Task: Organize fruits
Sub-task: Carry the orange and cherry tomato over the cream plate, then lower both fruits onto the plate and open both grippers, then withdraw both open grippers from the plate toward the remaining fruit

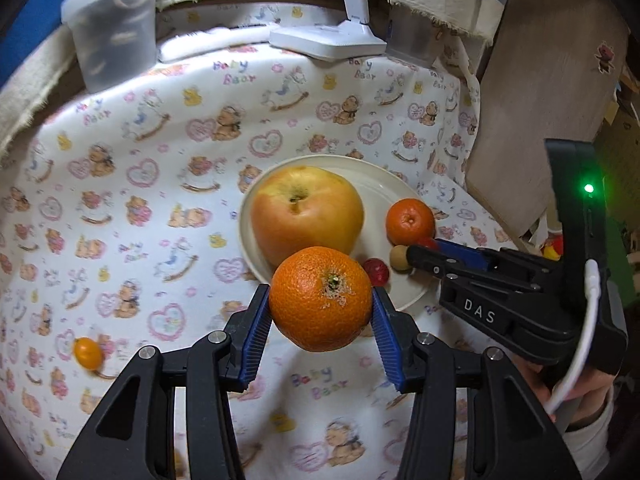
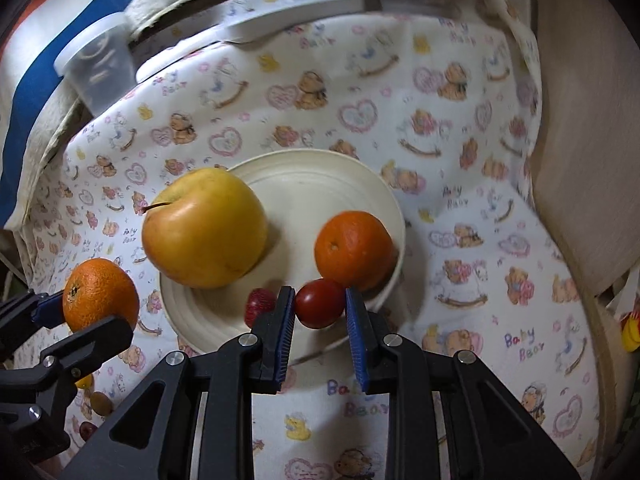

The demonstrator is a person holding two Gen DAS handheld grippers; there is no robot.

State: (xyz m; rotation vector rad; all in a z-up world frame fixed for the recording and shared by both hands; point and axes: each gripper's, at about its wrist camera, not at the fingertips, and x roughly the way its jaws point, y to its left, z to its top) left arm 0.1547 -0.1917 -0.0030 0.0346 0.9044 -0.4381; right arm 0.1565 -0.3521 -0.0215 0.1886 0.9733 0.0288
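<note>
We should lower both fruits gently onto free plate [image 2: 304,184] space, clear of the apple [image 2: 204,228] and the orange [image 2: 354,250] already there. Our left gripper [image 1: 321,312] clamps a tangerine [image 1: 321,298] between its 2 pads, held above the near rim. Our right gripper [image 2: 320,310], narrowly parted, grasps a red tomato [image 2: 319,303] at the plate's front edge.

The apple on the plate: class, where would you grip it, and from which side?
Grip the apple across its widest middle, coming from above with fingers on its left and right flanks. It sits upright, stem up, on the plate; the small orange lies apart on its right.
</note>
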